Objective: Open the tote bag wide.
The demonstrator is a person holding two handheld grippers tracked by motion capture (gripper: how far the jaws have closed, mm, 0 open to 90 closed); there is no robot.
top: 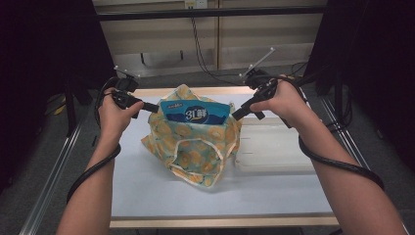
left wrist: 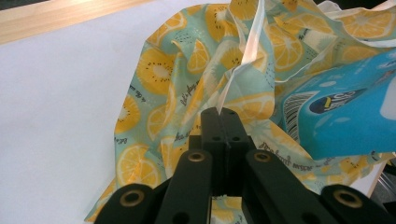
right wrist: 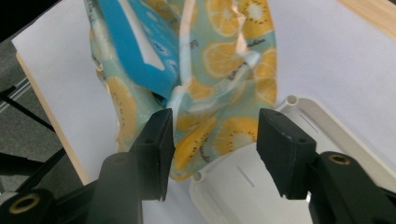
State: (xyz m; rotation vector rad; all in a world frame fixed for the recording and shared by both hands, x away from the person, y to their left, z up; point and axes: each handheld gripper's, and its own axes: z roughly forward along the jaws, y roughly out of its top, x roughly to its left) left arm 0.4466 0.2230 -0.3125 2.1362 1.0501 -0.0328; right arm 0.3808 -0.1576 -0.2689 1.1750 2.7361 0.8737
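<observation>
While the lemon-print fabric bag (top: 195,142) stands slumped near the middle of the white surface (top: 147,186), a blue tissue pack (top: 195,111) rises from its open mouth with its long axis running across, from one hand toward the other. The left tongs (left wrist: 219,114) are pressed together on the bag's white-piped rim, holding that edge up on the person's left. The right tongs (right wrist: 212,140) are spread, with the bag's opposite rim lying between the jaws but not yet pinched. A white plastic tray (top: 276,147) lies just beside the bag on the right, touching its cloth. Judged from this, the coming move turns on the right tongs closing on the rim directly ahead of them.
</observation>
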